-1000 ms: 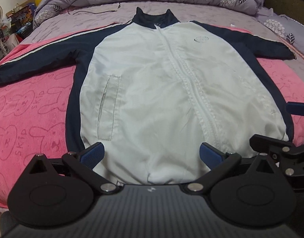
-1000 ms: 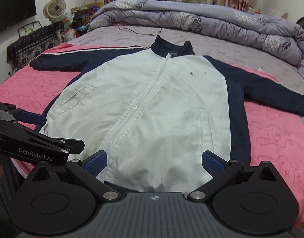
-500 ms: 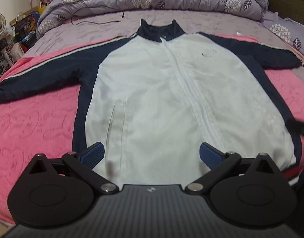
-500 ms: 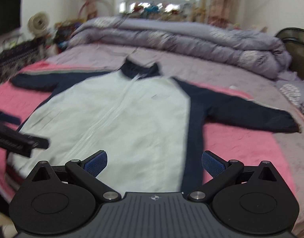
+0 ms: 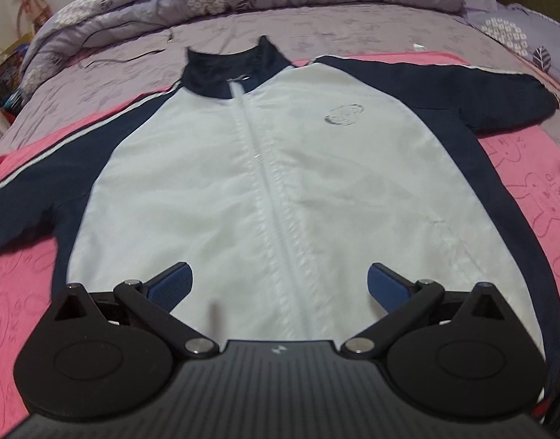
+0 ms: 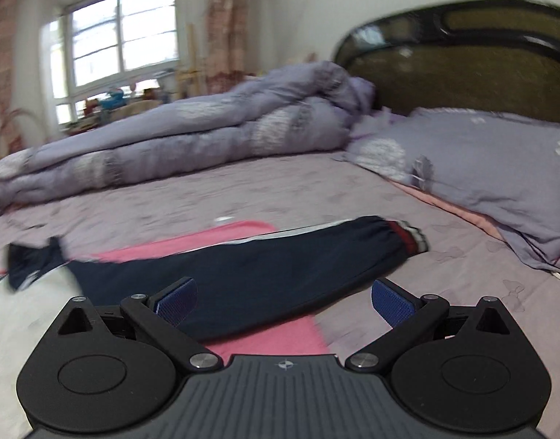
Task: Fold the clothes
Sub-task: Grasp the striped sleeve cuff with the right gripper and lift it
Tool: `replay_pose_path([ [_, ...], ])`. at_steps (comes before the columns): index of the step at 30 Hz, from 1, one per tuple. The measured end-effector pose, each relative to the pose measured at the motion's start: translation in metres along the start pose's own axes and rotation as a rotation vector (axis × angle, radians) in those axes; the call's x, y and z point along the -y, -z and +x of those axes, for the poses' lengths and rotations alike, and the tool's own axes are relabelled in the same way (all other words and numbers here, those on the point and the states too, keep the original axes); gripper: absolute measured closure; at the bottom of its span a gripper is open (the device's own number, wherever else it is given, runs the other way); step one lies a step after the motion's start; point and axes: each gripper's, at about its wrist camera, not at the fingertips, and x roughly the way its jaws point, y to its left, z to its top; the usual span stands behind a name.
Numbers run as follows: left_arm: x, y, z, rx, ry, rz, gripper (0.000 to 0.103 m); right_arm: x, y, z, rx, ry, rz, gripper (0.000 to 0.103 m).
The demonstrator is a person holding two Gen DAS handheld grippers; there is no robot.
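Jacket (image 5: 265, 190) lies flat and face up on a pink blanket (image 5: 24, 278) spread over the bed (image 5: 353, 33), zipped shut, with its white front panel toward the camera and its navy collar (image 5: 225, 69) pointing at the far side. Both navy sleeves stretch outward: one runs off toward the left edge of the left wrist view with a white stripe along it, the other reaches to the right and ends near a purple pillow (image 5: 517, 36). A small round logo (image 5: 344, 115) sits on the chest beside the zipper.

Left tool (image 5: 278, 285) hovers over the lower hem region of the white panel, its blue-padded fingers (image 5: 170, 285) spread wide and holding nothing.

Right tool (image 6: 283, 301) is likewise spread wide and empty, aimed at the sleeve (image 6: 250, 274) that lies across the pink blanket and the purple sheet; the sleeve's cuff (image 6: 411, 237) shows red and white bands and rests on the sheet, near the pillow but apart from it. A folded purple duvet (image 6: 170, 150) is bunched along the far side of the bed, with a dark headboard (image 6: 462, 51) at the right and a window (image 6: 115, 47) behind. The right wrist view is blurred
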Motion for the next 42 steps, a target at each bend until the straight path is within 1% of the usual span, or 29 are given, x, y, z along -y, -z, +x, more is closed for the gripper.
replay_pose_path([
  [1, 0.007, -0.003, 0.005, 0.003, -0.003, 0.013, 0.0, 0.011, -0.004, 0.016, -0.002, 0.02, 0.02, 0.0],
  [4, 0.024, -0.006, 0.024, -0.015, -0.004, 0.039, 0.0, 0.049, -0.012, 0.061, -0.015, 0.095, 0.147, 0.0],
  [6, 0.032, -0.003, 0.037, -0.039, -0.008, 0.041, 0.0, 0.073, -0.015, 0.089, -0.041, 0.104, 0.273, 0.002],
  [8, 0.033, 0.004, 0.044, -0.034, -0.009, 0.012, 0.0, 0.098, -0.017, 0.117, -0.068, 0.102, 0.404, 0.005],
  [10, 0.026, 0.009, 0.043, -0.022, 0.014, -0.033, 0.0, 0.116, -0.015, 0.142, -0.081, 0.11, 0.499, 0.008],
  [12, 0.022, 0.011, 0.044, -0.021, 0.035, -0.055, 0.0, 0.126, -0.012, 0.168, -0.104, 0.129, 0.56, 0.016],
  [13, 0.021, 0.011, 0.044, -0.02, 0.038, -0.053, 0.0, 0.129, -0.01, 0.179, -0.118, 0.141, 0.577, 0.029],
  [14, 0.022, 0.011, 0.045, -0.02, 0.038, -0.048, 0.0, 0.126, -0.013, 0.186, -0.133, 0.176, 0.543, 0.048],
  [15, 0.022, 0.011, 0.045, -0.019, 0.035, -0.046, 0.0, 0.123, -0.015, 0.193, -0.149, 0.208, 0.512, 0.059],
  [16, 0.023, 0.011, 0.045, -0.017, 0.033, -0.045, 0.0, 0.122, -0.018, 0.197, -0.173, 0.203, 0.509, 0.083],
  [17, 0.024, 0.011, 0.045, -0.012, 0.031, -0.046, 0.0, 0.121, -0.021, 0.201, -0.195, 0.195, 0.508, 0.086],
  [18, 0.024, 0.012, 0.045, -0.004, 0.03, -0.049, 0.0, 0.119, -0.024, 0.196, -0.188, 0.168, 0.515, 0.089],
  [19, 0.024, 0.013, 0.045, 0.005, 0.029, -0.051, 0.0, 0.117, -0.027, 0.192, -0.18, 0.141, 0.522, 0.094],
  [20, 0.024, 0.014, 0.045, 0.012, 0.027, -0.053, 0.0, 0.114, -0.031, 0.187, -0.172, 0.115, 0.527, 0.096],
  [21, 0.023, 0.014, 0.043, 0.015, 0.026, -0.054, 0.0, 0.107, -0.036, 0.181, -0.151, 0.112, 0.5, 0.096],
  [23, 0.021, 0.013, 0.04, 0.019, 0.023, -0.053, 0.0, 0.085, -0.051, 0.163, -0.104, 0.077, 0.427, 0.097],
  [26, 0.007, 0.016, 0.028, 0.043, -0.035, -0.079, 0.0, 0.03, -0.078, 0.132, -0.044, -0.016, 0.294, 0.098],
  [28, -0.011, 0.021, 0.017, 0.067, -0.077, -0.1, 0.0, -0.029, -0.089, 0.11, -0.02, -0.119, 0.174, 0.098],
  [30, -0.034, 0.029, 0.008, 0.075, -0.113, -0.13, 0.0, -0.093, -0.096, 0.083, 0.005, -0.226, 0.049, 0.098],
  [33, -0.071, 0.044, -0.001, 0.067, -0.156, -0.195, 0.0, -0.202, -0.081, 0.052, 0.002, -0.427, -0.101, 0.098],
  [35, -0.096, 0.056, -0.005, 0.05, -0.166, -0.255, 0.0, -0.272, -0.06, 0.039, -0.043, -0.553, -0.174, 0.098],
  [37, -0.116, 0.068, -0.007, 0.042, -0.168, -0.318, 0.0, -0.335, -0.03, 0.032, -0.094, -0.614, -0.269, 0.098],
  [39, -0.129, 0.079, -0.006, 0.035, -0.162, -0.354, 0.0, -0.378, 0.003, 0.032, -0.174, -0.658, -0.348, 0.096],
  [41, -0.136, 0.087, 0.0, 0.026, -0.142, -0.373, 0.0, -0.412, 0.039, 0.032, -0.222, -0.642, -0.469, 0.093],
  [42, -0.137, 0.09, 0.002, 0.036, -0.133, -0.377, 0.0, -0.422, 0.053, 0.028, -0.234, -0.616, -0.525, 0.092],
])
